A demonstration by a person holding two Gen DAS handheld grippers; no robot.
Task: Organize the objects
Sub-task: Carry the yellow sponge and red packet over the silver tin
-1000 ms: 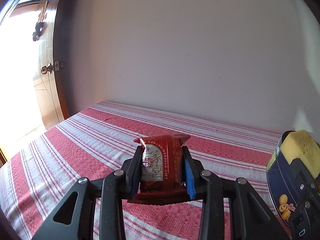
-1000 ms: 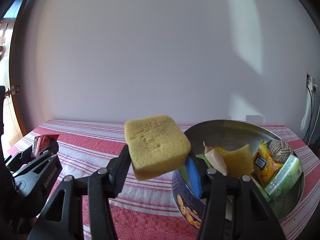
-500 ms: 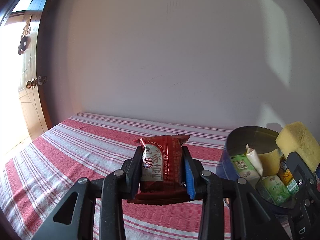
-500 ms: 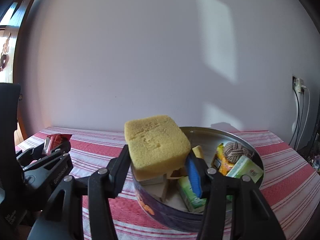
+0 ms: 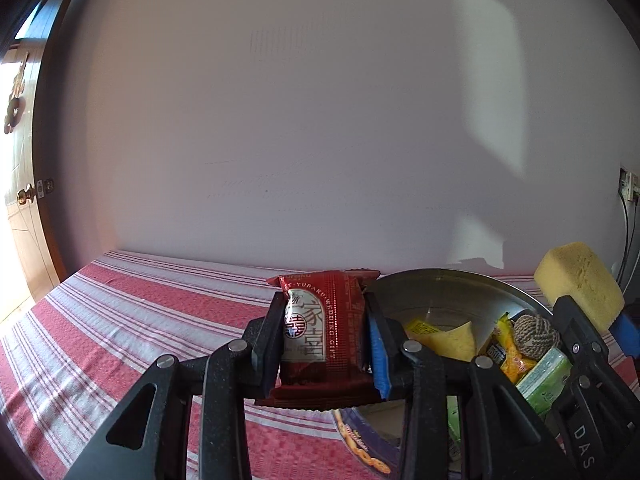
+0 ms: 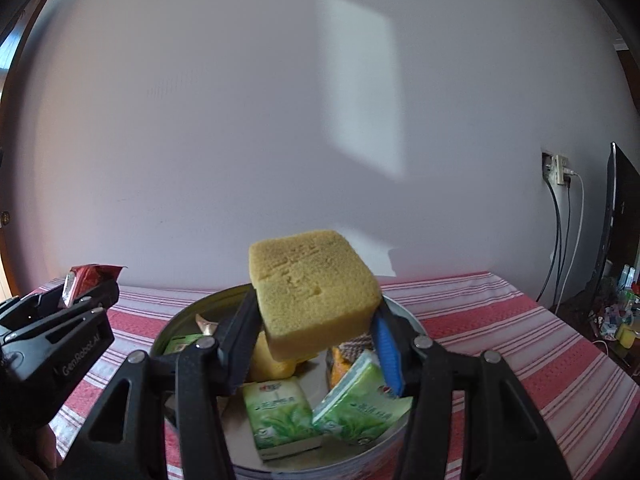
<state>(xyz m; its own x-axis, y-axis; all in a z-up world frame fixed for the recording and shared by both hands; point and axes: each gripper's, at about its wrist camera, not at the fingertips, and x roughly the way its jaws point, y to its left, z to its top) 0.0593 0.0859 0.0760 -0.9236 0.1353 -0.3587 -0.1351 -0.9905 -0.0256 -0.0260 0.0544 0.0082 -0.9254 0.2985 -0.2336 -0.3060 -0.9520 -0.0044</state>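
We're mid-carry: left gripper (image 5: 326,340) clamped on red snack packet (image 5: 326,332), right gripper (image 6: 316,336) clamped on yellow sponge (image 6: 312,292), both above the round tin (image 6: 404,312). Next, imo: lower, release inside.

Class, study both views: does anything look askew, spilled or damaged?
Nothing is spilled or damaged. The green packs lie tilted at odd angles in the round tin, and the right tongs grip the yellow sponge tilted.
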